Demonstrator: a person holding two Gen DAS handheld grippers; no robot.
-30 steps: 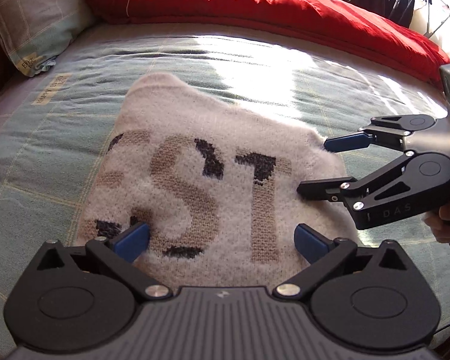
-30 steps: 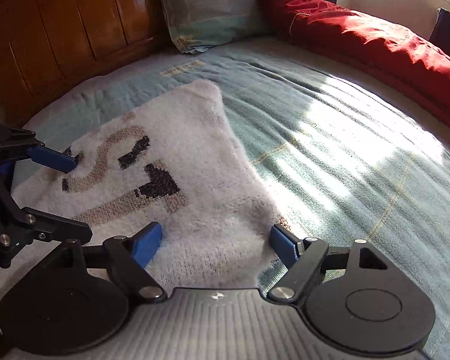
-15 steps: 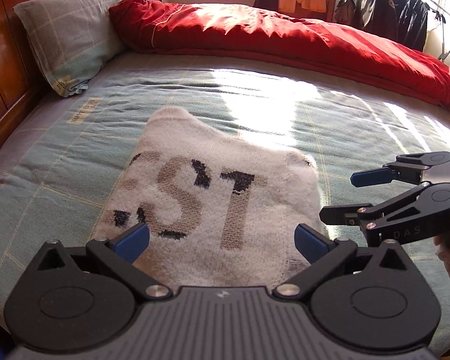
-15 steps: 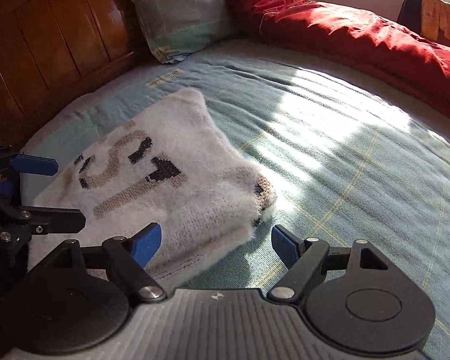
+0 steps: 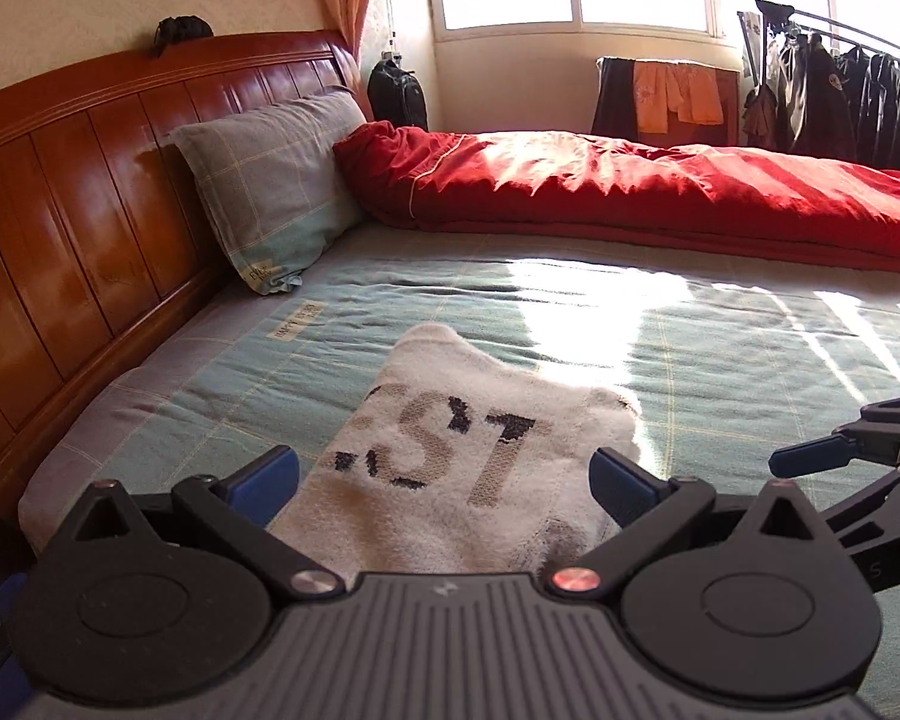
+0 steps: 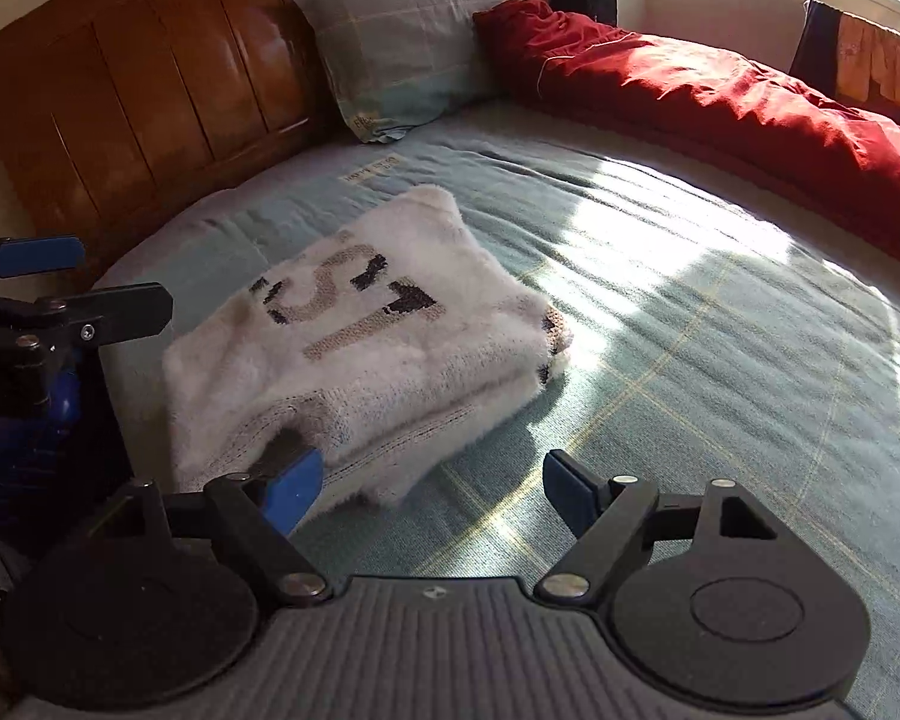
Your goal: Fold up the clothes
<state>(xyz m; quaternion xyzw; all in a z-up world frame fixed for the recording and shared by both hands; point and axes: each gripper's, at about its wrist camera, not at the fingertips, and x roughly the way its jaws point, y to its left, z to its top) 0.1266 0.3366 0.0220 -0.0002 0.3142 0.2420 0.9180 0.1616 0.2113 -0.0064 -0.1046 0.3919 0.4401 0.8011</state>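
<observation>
On the checked bedsheet (image 6: 660, 360), folded white knit sweater (image 6: 354, 324) lies at 11 o'clock from right gripper (image 6: 432, 489), 12 o'clock from left gripper (image 5: 444, 477); long axis toward headboard (image 6: 150, 90); both grippers spread apart, holding nothing.

Fuzzy, fluffy white knit on the sweater (image 6: 378, 330), letters woven in. Glossy varnished wood for the headboard (image 5: 90, 180). Matte woven cotton on the checked sheet (image 6: 690, 330), slightly shiny red duvet (image 5: 630, 192). Matte black plastic gripper arms, blue pads (image 5: 264, 480), metal screws.
</observation>
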